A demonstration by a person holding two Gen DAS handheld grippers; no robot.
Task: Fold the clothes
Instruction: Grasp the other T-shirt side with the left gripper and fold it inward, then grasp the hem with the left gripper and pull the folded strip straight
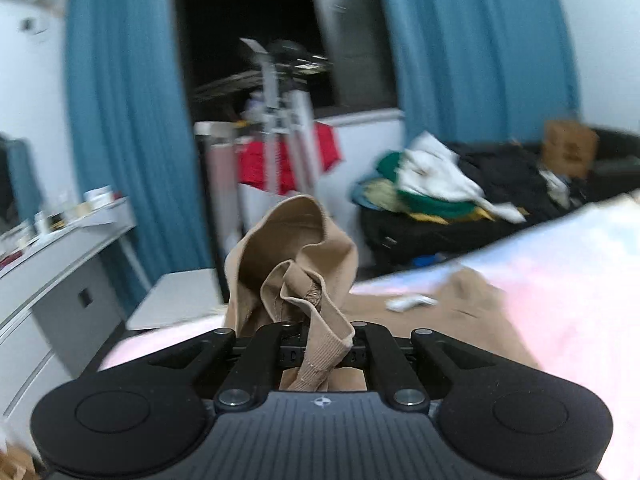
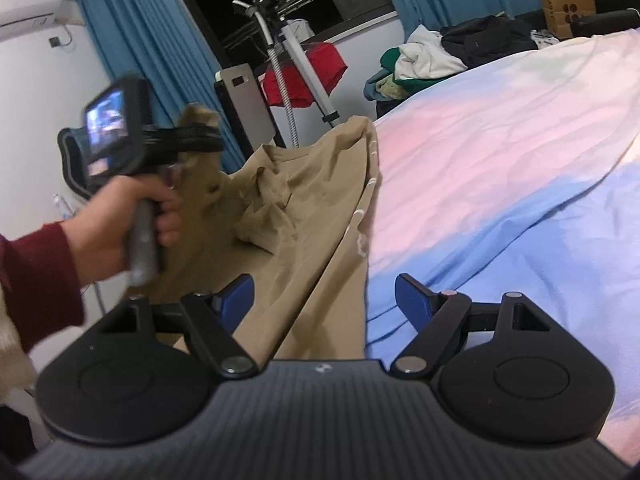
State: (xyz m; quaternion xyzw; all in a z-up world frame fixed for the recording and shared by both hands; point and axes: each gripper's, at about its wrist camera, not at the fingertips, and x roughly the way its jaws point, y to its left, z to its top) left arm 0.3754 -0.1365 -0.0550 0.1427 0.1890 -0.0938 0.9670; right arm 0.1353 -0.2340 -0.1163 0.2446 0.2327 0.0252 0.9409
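Right wrist: garment [image 2: 304, 216] at bedspread [image 2: 500, 168] edge.

The garment [image 2: 304, 216] lies on the bed [image 2: 500, 168], left of centre; a clothes pile [image 2: 432, 60] sits behind.

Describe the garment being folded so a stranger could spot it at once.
Start at the bed with the pink-and-blue sheet. Along its left side lies the tan garment, one end pinched in the left hand-held gripper. It is plain tan, unlike the green, white and black clothes pile behind.

Matt tan cloth garment [image 2: 304, 216]; soft crumpled pastel cloth bedsheet [image 2: 500, 152].
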